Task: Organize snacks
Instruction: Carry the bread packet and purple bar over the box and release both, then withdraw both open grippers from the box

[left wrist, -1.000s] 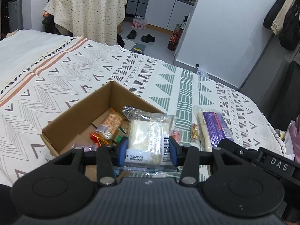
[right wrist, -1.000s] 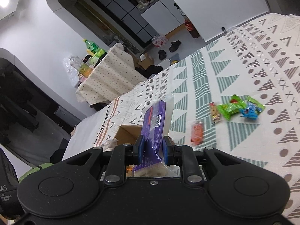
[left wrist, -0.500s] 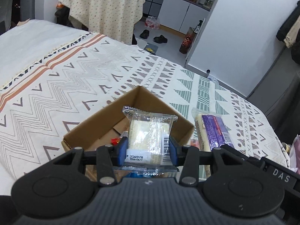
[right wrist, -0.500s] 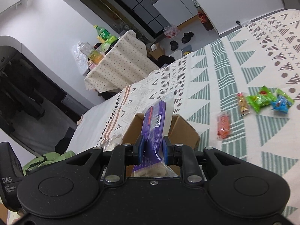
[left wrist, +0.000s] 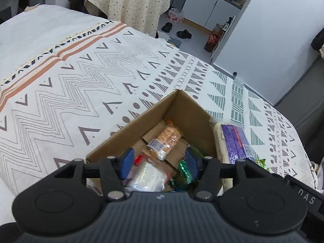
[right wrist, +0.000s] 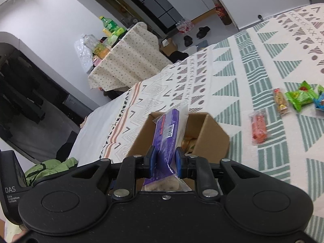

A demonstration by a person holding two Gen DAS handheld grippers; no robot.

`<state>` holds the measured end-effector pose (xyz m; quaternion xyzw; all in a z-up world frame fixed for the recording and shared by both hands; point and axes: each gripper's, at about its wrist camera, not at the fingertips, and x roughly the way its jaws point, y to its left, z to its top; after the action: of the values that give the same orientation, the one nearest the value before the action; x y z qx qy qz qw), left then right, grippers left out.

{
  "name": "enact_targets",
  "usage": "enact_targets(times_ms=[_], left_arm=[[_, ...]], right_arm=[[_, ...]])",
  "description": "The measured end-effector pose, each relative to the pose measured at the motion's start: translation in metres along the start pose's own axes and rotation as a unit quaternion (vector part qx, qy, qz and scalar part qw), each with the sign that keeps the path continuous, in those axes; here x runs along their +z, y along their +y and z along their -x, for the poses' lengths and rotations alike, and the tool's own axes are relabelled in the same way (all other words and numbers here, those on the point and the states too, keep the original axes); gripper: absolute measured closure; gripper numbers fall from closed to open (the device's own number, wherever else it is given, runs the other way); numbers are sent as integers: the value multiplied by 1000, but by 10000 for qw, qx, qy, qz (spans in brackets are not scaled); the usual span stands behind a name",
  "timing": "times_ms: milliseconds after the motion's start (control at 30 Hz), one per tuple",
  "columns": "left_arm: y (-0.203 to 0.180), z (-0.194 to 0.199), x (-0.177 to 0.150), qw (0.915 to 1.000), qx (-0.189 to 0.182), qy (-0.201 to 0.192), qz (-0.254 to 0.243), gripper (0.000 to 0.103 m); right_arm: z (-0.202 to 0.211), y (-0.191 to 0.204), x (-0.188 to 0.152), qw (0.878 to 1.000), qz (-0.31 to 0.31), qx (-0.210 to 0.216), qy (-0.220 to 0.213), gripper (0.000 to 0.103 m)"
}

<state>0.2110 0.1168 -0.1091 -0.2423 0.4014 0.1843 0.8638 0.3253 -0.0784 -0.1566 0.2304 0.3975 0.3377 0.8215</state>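
Observation:
A cardboard box [left wrist: 190,111] sits on the patterned bedspread and holds several snacks, among them an orange cracker pack [left wrist: 167,136] and a clear pale packet [left wrist: 148,175]. My left gripper [left wrist: 159,163] is open and empty just above the box's near side, over the clear packet. My right gripper [right wrist: 165,160] is shut on a purple snack pack [right wrist: 167,133], held upright beside the box [right wrist: 210,133]. The purple pack also shows in the left wrist view [left wrist: 236,141] at the box's right.
Loose snacks lie on the bedspread right of the box: a red packet [right wrist: 258,127], an orange bar [right wrist: 280,101], a green packet [right wrist: 301,97] and a blue one [right wrist: 320,101]. A cloth-covered table [right wrist: 125,60] with bottles stands beyond the bed.
My left gripper opened and let go of the clear pale packet, which now lies in the box. My right gripper moved closer to the box with the purple pack.

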Motion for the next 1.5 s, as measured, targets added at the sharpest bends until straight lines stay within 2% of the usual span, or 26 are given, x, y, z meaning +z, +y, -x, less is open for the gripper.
enact_targets(times_ms=[67, 133, 333, 400, 500, 667, 767, 867, 1067, 1233, 1333, 1500], left_arm=[[2, 2, 1, 10000, 32, 1, -30, 42], [4, 4, 2, 10000, 37, -21, -66, 37], [2, 12, 0, 9996, 201, -135, -120, 23], [-2, 15, -2, 9995, 215, -154, -171, 21], [-11, 17, -8, 9993, 161, -170, -303, 15], [-24, 14, -18, 9998, 80, 45, -161, 15], [-41, 20, -24, 9993, 117, 28, -348, 15], [-55, 28, -29, 9992, 82, -30, -399, 15], [-85, 36, -41, 9979, 140, 26, -625, 8], [-105, 44, -47, 9972, 149, -28, -731, 7], [-115, 51, -49, 9967, 124, -129, -790, 2], [-130, 58, -51, 9957, 48, -262, -891, 0]], right_arm=[[-3, 3, -2, 9997, -30, 226, 73, 75], [-3, 5, -3, 9991, -42, 406, 145, 72], [18, 5, -3, 9997, 38, 219, 63, 70], [26, 2, -2, 9999, 39, 152, 21, 62], [35, -1, -1, 10000, 80, 28, -44, 56], [52, -13, 6, 9995, 67, -278, -93, 51], [64, -26, 8, 9994, 2, -292, -177, 44], [75, -39, 10, 9987, -62, -470, -168, 42], [101, -53, 13, 9981, -134, -528, -299, 25], [117, -63, 18, 9969, -159, -646, -422, 15], [125, -71, 22, 9961, -279, -705, -441, 7], [145, -85, 28, 9949, -392, -719, -583, 3]])
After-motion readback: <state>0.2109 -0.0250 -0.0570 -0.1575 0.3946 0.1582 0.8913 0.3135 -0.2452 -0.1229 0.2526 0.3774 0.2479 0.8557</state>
